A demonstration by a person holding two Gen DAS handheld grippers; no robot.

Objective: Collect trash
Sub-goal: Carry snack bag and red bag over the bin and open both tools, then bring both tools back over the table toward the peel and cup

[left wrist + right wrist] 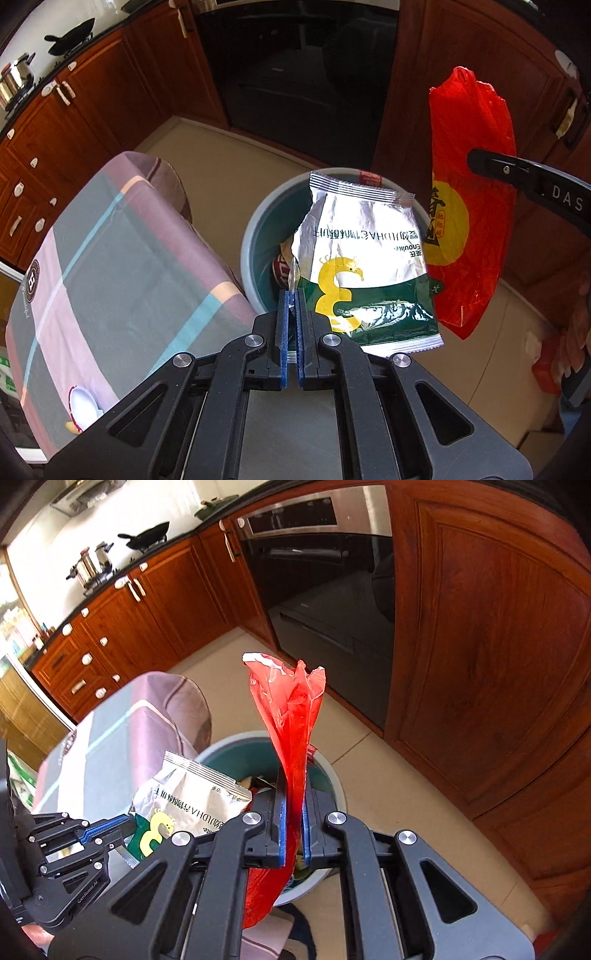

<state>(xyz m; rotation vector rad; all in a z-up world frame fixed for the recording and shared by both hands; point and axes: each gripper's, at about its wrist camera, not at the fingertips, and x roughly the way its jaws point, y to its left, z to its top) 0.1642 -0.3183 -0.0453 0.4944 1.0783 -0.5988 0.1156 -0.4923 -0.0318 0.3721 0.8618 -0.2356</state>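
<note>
1. Kitchen floor of pale tiles (221, 147) runs between reddish wooden cabinets (92, 96) and a dark built-in oven (325, 590); on the counter at the far left stand a black wok (147, 535) and a steel pot (88, 566).
2. Beside the bin sits a table under a checked cloth (122, 258) in pink, grey and teal stripes.
3. A round grey-blue bin (251, 243) stands on the floor just past the table's edge. Some scraps and wrappers lie inside it, partly hidden by what hangs in front.
4. The left gripper (293, 299) is clamped on the edge of a silver and green snack bag (365, 266), printed with a large yellow "3". Its blue pads (282, 332) press on the bag's folded side, and the bag hangs in the air over the bin's mouth, text upside down in the left wrist view.
5. The right gripper (293, 775) is clenched around a red plastic bag (291, 709). The bag is bunched narrow where the blue pads squeeze it; its torn top flares up above the fingers and the rest trails down below them.
6. In the left wrist view the red bag shows a yellow circle with dark characters, and it hangs to the right of the snack bag, over the bin's right rim, a dark finger of the right gripper crossing it.
7. In the right wrist view the left gripper comes in from the lower left, the snack bag lying between the table edge and the bin.
8. Both bags are off the table, above or at the bin, neither one inside it.
</note>
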